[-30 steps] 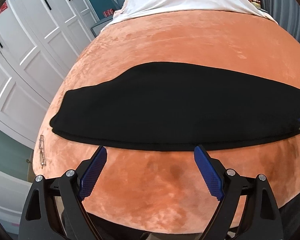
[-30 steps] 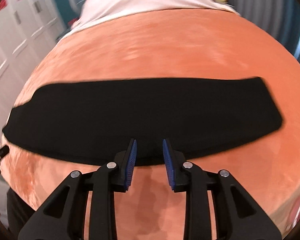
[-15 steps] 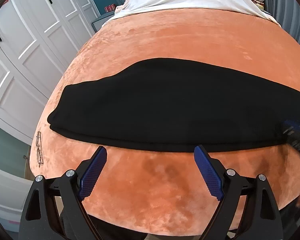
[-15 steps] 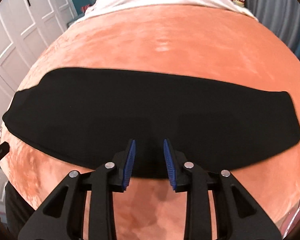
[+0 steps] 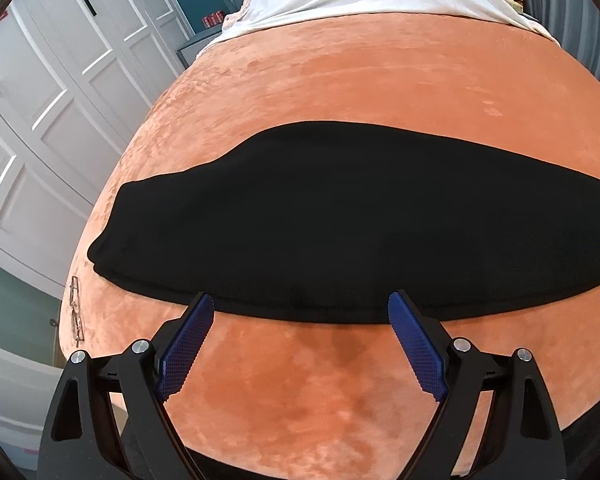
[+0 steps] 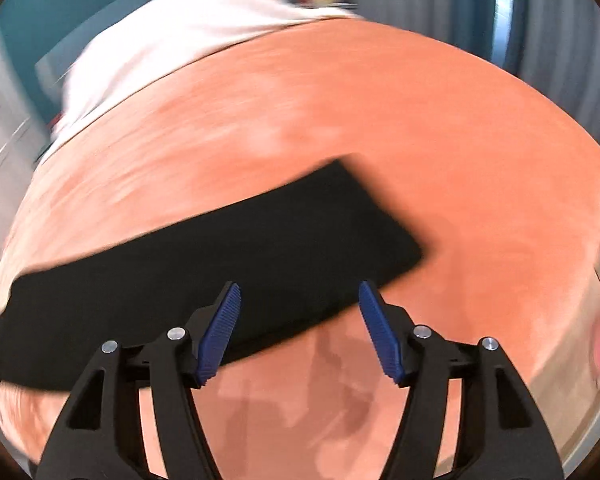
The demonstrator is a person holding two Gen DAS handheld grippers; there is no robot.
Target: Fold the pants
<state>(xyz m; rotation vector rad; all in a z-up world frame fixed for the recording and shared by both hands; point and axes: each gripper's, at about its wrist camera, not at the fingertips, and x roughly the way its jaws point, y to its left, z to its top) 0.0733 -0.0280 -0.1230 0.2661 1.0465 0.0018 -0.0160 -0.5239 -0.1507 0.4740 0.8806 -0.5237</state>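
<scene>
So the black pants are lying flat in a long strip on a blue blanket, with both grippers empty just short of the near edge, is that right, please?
Not quite: the blanket is orange, not blue, as the left wrist view shows. The rest holds: the black pants lie flat in a long strip, and the left gripper and right gripper, its jaws opening, are both empty at the near edge.
</scene>
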